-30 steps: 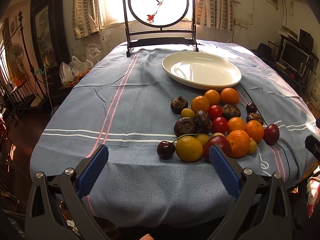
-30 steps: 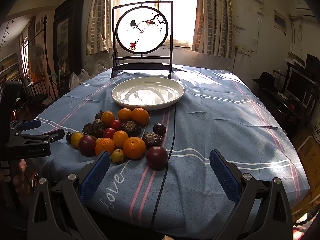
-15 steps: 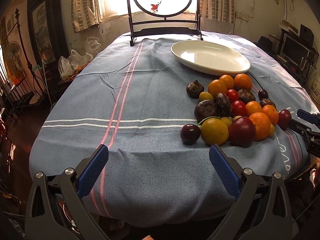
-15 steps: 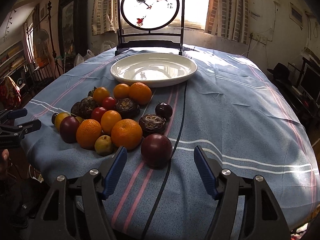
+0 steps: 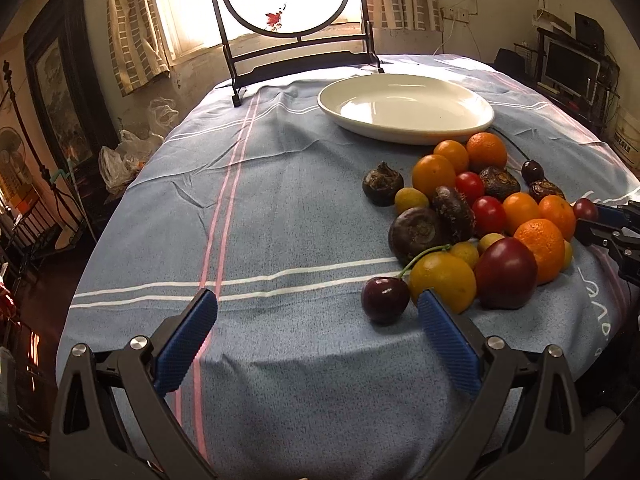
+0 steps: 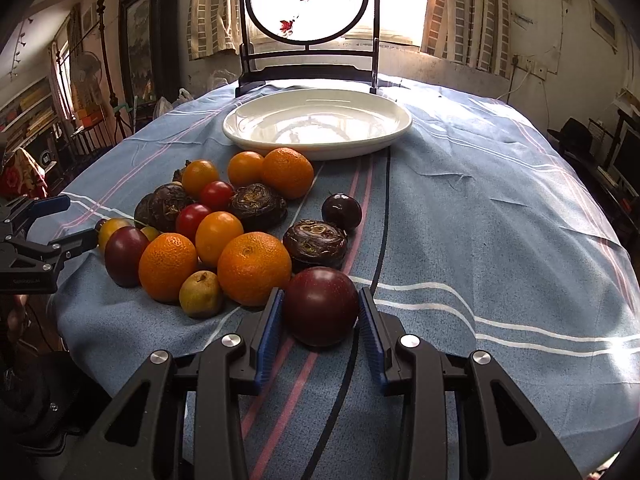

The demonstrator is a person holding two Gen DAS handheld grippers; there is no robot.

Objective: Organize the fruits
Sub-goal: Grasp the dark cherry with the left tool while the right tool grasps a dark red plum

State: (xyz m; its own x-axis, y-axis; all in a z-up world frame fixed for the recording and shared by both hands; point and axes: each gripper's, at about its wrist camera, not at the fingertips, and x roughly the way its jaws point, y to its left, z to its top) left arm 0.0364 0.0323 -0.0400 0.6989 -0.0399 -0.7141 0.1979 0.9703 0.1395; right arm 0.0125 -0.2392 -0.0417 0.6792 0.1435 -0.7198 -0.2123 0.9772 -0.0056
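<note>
The right gripper has its blue pads against both sides of a dark red plum resting on the tablecloth, with an orange just left of the left pad and a water chestnut close behind. The left gripper hangs wide open and empty over bare cloth near the table's front edge, a cherry just inside its right finger. Beyond the fruit pile the white plate sits empty, with open cloth to the right.
</note>
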